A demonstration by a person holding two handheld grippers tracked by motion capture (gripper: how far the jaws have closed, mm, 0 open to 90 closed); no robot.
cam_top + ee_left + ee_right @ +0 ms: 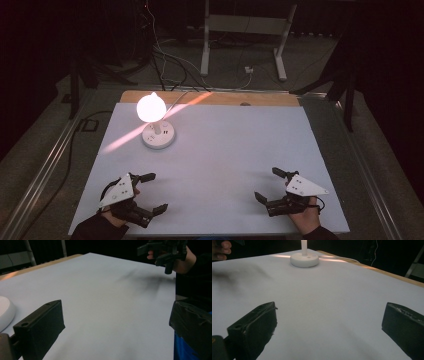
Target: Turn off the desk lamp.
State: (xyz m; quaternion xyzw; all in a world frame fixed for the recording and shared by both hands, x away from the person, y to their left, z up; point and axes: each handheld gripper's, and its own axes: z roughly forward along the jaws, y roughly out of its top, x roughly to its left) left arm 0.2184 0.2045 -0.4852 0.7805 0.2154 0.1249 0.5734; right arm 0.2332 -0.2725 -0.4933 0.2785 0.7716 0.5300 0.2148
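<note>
A white sheet covers the counter (225,165) in a dark room, with cables and a metal stand (245,30) on the floor behind. The left gripper (150,192) and right gripper (267,185) rest near the front edge, well apart, both with jaws released, grasping nothing. 1 glowing lamp (151,107) stands on 1 round white base (158,135) at the far left.
</note>
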